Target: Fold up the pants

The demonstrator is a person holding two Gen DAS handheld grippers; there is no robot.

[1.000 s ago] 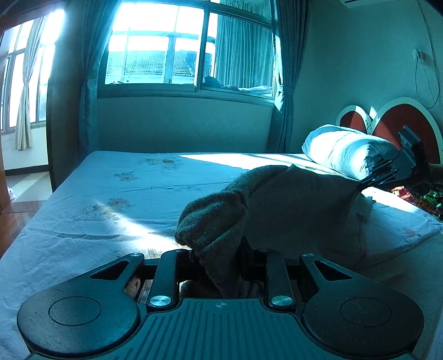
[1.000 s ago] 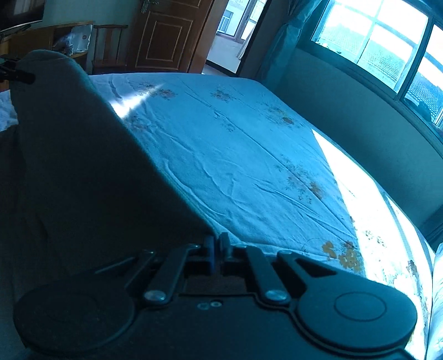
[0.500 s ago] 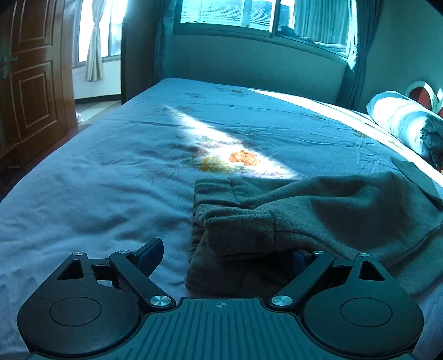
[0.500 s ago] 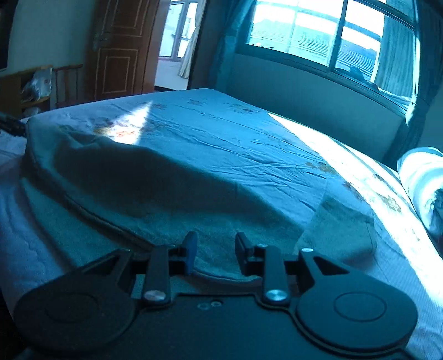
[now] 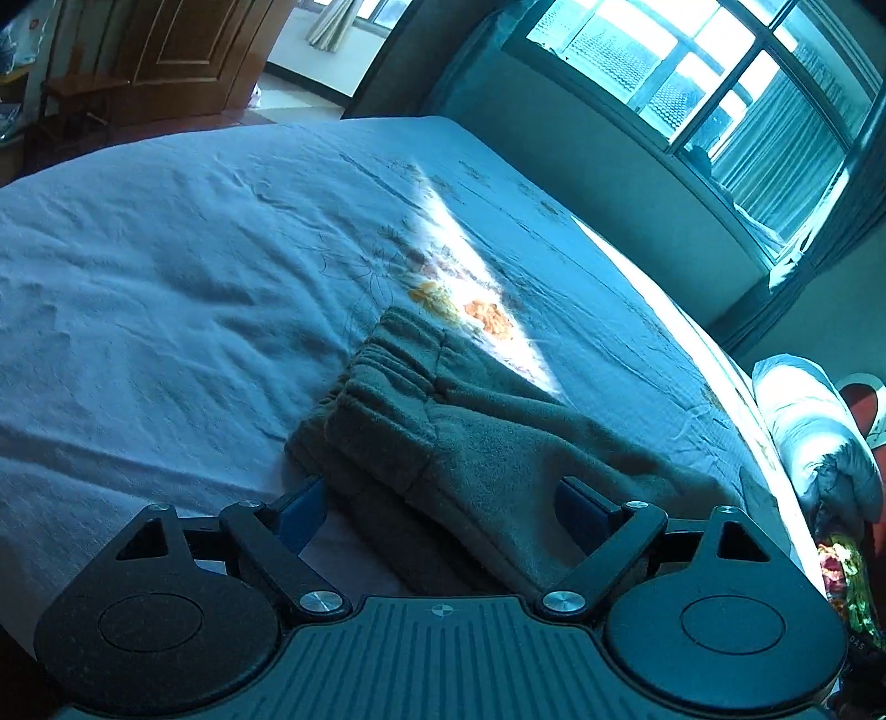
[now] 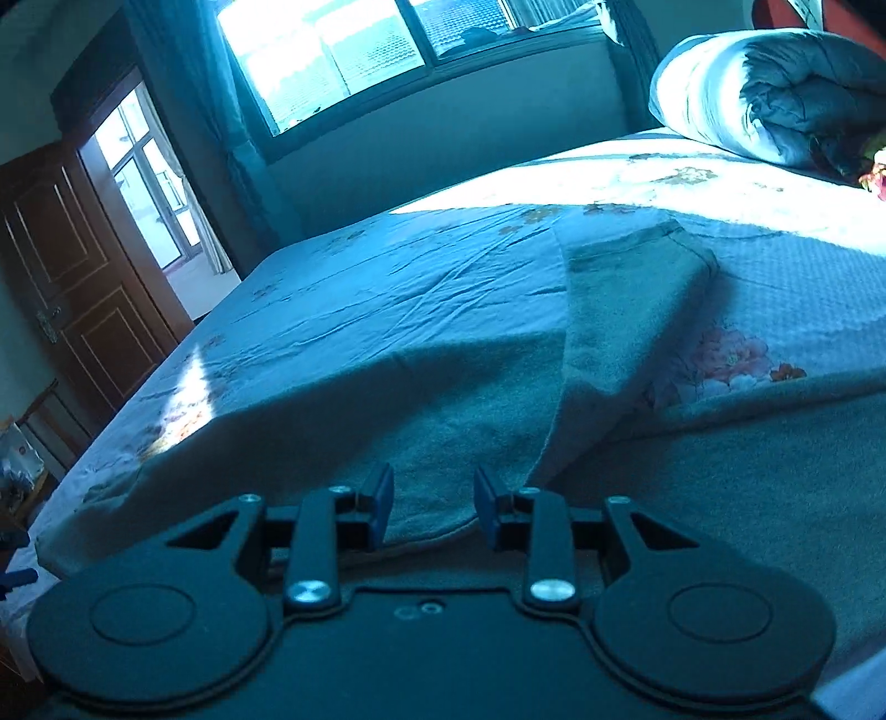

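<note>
Grey-green fleece pants (image 5: 470,437) lie folded over on the bed, the gathered elastic waistband (image 5: 387,376) toward the far left. My left gripper (image 5: 443,504) is wide open, its blue pads on either side of the near waist end, holding nothing. In the right wrist view the pants (image 6: 387,399) spread flat, with one leg end (image 6: 626,288) lying toward the pillow. My right gripper (image 6: 432,501) is open just above the near edge of the fabric.
The bed sheet (image 5: 166,288) is pale blue with floral prints and a sunlit strip. A rolled quilt or pillow (image 6: 764,88) lies at the head. A wooden door (image 6: 61,277) and window (image 6: 332,50) are beyond the bed. A colourful item (image 5: 847,581) sits at the right edge.
Both grippers held the pants lifted a second ago, then lowered the fabric onto the bed and opened. The pants now lie folded, and both grippers have drawn back slightly.
</note>
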